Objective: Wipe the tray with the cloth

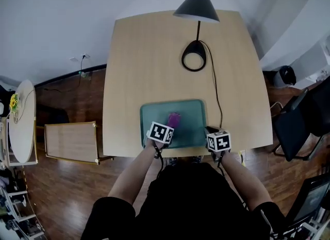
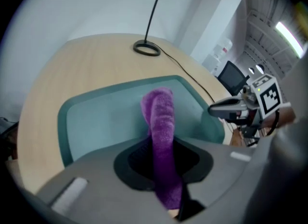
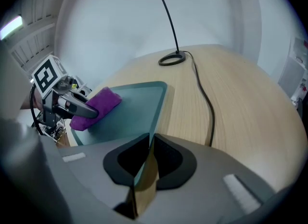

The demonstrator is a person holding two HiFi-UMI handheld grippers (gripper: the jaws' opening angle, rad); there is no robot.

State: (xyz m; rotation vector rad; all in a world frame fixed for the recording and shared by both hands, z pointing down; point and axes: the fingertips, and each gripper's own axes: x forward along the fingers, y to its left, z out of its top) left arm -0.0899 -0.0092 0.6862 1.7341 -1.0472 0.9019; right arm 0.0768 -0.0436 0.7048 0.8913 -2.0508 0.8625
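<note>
While the left claw (image 2: 163,167) is clamped tight on the cloth (image 2: 161,122), its far end rests on the floor of the tray (image 2: 96,117), a little right of the middle. The cloth is a vivid purple with a fuzzy towelling pile. It is bunched into one thick roll that runs out from between the jaws and folds over at its tip. In the right gripper view it shows as a soft lump pressed under the left claw's fingers, touching the tray. The tray is teal-green and rectangular with rounded corners and a low raised rim. Its surface is plain and matte, and it lies flat at the near edge of the pale wooden desk (image 1: 154,58), close to the person. The right claw (image 3: 147,170) has its jaws drawn almost together on the rim at the tray's near right corner, with the thin edge pinched between them. A black lamp (image 1: 197,4) stands farther back on the desk, well apart from the tray. Its ring-shaped base sits near the middle, and its cable (image 1: 215,89) trails forward past the tray's right side.
</note>
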